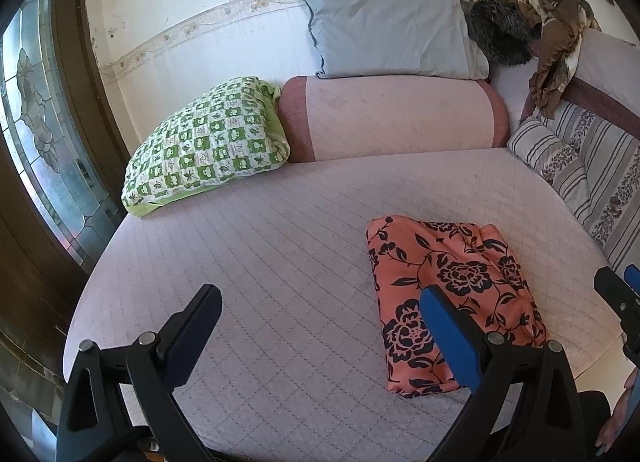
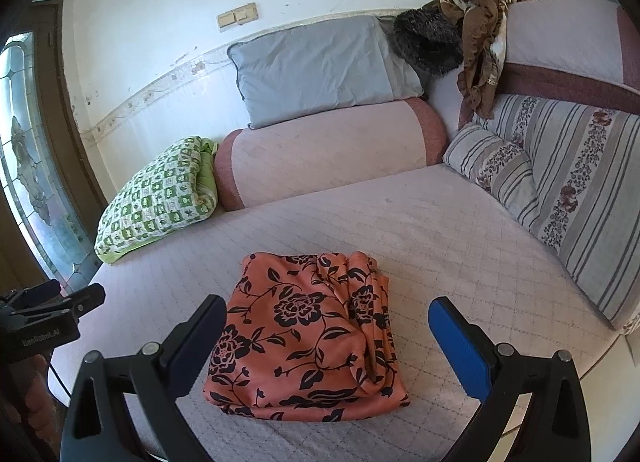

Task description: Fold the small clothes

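Note:
An orange garment with black flowers (image 1: 452, 294) lies folded in a neat rectangle on the quilted lilac bed (image 1: 280, 246). It also shows in the right wrist view (image 2: 308, 334). My left gripper (image 1: 320, 318) is open and empty, held above the bed to the left of the garment. My right gripper (image 2: 324, 326) is open and empty, its jaws spread on either side of the garment, above it. The right gripper shows at the right edge of the left wrist view (image 1: 618, 294). The left gripper shows at the left edge of the right wrist view (image 2: 52, 302).
A green checked pillow (image 1: 204, 142), a pink bolster (image 1: 392, 118) and a grey pillow (image 1: 392, 30) line the back. Striped floral cushions (image 2: 560, 182) stand at the right. A brown cloth (image 2: 480, 42) hangs over the backrest. A stained-glass door (image 1: 36, 134) is left.

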A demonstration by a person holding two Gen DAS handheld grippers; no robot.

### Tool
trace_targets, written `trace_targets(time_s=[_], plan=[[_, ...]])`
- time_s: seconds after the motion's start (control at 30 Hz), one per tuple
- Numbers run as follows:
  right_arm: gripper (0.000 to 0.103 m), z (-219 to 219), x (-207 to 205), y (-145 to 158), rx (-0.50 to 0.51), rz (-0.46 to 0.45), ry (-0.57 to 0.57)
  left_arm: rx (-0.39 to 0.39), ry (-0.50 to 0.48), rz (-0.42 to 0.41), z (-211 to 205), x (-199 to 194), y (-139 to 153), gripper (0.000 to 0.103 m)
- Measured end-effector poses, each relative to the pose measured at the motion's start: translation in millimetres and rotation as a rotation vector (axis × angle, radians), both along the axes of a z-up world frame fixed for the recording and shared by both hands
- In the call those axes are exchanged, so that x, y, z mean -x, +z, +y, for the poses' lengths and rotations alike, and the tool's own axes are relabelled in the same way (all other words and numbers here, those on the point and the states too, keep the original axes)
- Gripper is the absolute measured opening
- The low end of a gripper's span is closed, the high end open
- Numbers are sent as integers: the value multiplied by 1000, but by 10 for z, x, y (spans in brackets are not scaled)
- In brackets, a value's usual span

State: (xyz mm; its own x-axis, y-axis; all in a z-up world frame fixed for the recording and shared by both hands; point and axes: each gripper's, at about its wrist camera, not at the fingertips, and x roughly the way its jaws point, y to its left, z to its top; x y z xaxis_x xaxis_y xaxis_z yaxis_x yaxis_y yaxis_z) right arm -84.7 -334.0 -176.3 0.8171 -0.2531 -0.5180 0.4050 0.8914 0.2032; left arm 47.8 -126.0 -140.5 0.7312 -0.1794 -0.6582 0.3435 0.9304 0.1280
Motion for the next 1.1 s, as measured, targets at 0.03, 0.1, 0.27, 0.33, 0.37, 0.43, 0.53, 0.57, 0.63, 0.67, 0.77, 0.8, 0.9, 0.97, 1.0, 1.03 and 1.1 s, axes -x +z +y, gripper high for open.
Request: trace_targets(time_s=[0.03,0.1,0.27,0.33,0.37,0.43,0.53,0.57,0.63,0.67,0.77,0.8,0.9,0.97,1.0,1.03,1.1], plan=[[102,-8,-12,-8,-2,3,0,-1,0,1,-12,-13,-12,99],[102,-22,-24,-16,-2,4,0,1,2,3,-26,-28,-32,99],[102,-62,-82,-74,-12,22,2,-3,2,22,-78,-94,-134,99],[102,-83,-103,-108,-20,29,1,-9,0,28,-105,-119,-177,99],[102,-93,-117,-123,-24,33,1,-11,1,30,-117,-130,-190,99],[102,-107,-139,-147,-28,39,0,-10,-1,34,-134,-149,-210,99],[102,-125,-164,-175,-34,46,1,-11,-3,37,-161,-167,-238,99],[102,-133,-166,-182,-35,48,0,-11,-4,38,-169,-172,-248,99],[102,-148,-173,-201,-37,53,-1,-12,-6,43,-188,-181,-276,99],[102,-153,-173,-211,-37,55,-3,-14,-7,45,-198,-187,-290,99],[102,-184,-197,-250,-45,67,-4,-17,-10,52,-225,-209,-328,99],[102,-192,-202,-264,-48,70,-6,-18,-11,55,-234,-218,-339,99],[102,-220,-227,-303,-55,79,-8,-18,-13,59,-257,-247,-372,99],[102,-234,-248,-323,-56,85,-10,-18,-15,64,-276,-272,-398,99],[102,-243,-260,-332,-57,88,-11,-19,-14,67,-284,-284,-411,99],[102,-251,-273,-343,-57,91,-11,-18,-14,70,-291,-299,-424,99],[102,-261,-297,-354,-57,97,-11,-16,-12,76,-299,-322,-445,99]])
